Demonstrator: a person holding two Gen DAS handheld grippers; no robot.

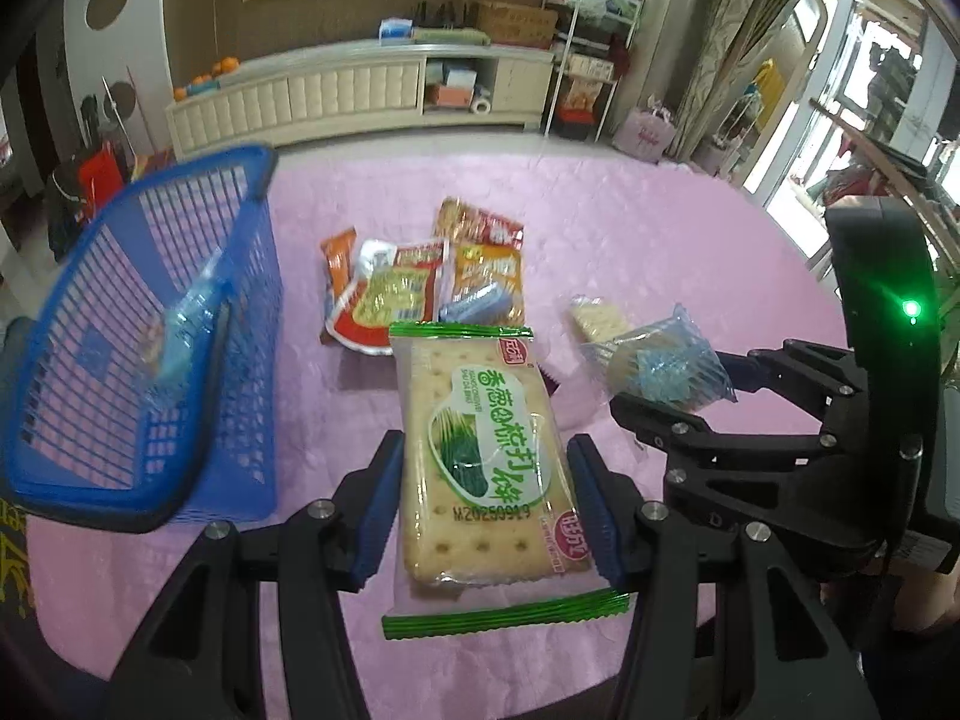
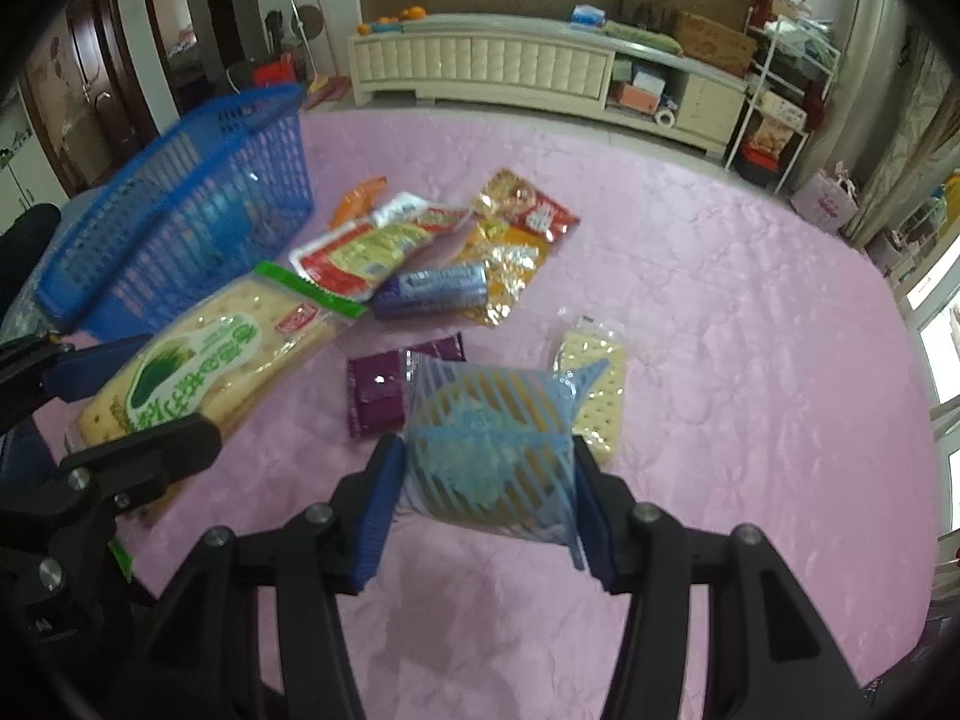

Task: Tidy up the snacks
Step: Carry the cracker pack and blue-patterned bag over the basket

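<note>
My left gripper (image 1: 483, 504) is shut on a green-edged cracker pack (image 1: 486, 456), held above the pink table; the pack also shows in the right wrist view (image 2: 198, 372). My right gripper (image 2: 483, 504) is shut on a blue-striped clear snack bag (image 2: 489, 450), also seen in the left wrist view (image 1: 660, 366). A blue plastic basket (image 1: 150, 324) stands at the left, with a clear blue wrapper inside it. A pile of snack packets (image 1: 420, 276) lies in the middle of the table.
A purple packet (image 2: 384, 390) and a clear cracker pack (image 2: 594, 384) lie on the pink tablecloth (image 2: 750, 360) under my right gripper. A cream cabinet (image 1: 360, 90) stands beyond the table's far edge.
</note>
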